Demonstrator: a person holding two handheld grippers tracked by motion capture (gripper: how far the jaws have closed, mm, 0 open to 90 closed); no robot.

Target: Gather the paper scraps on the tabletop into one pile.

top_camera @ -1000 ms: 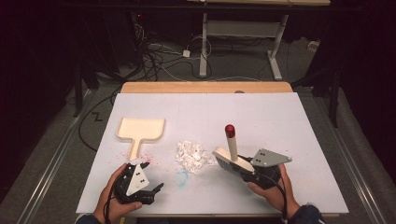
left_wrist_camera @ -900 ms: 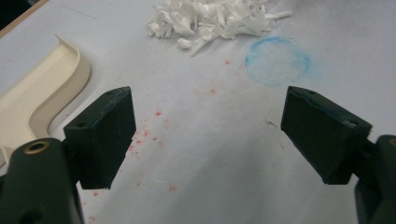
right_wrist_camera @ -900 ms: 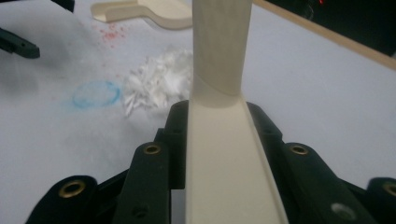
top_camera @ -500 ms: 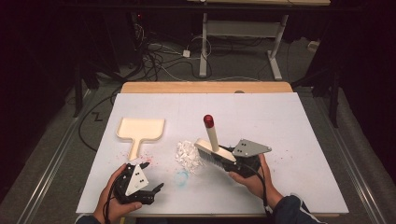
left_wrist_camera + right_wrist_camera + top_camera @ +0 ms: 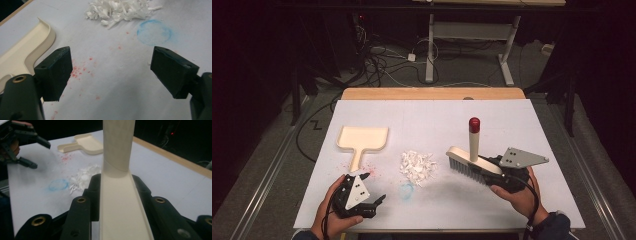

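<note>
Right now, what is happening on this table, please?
A person is sweeping up at a white table. The right gripper is shut on a cream brush, which sits just to the right of a small heap of white paper scraps. The left gripper stands open and holds nothing, close to the handle of a cream dustpan lying flat on the table. No scraps are in the dustpan yet.

Smooth cream plastic brush (image 5: pixel 472 162) and dustpan (image 5: pixel 362 139); matt white shredded paper (image 5: pixel 418 165).
</note>
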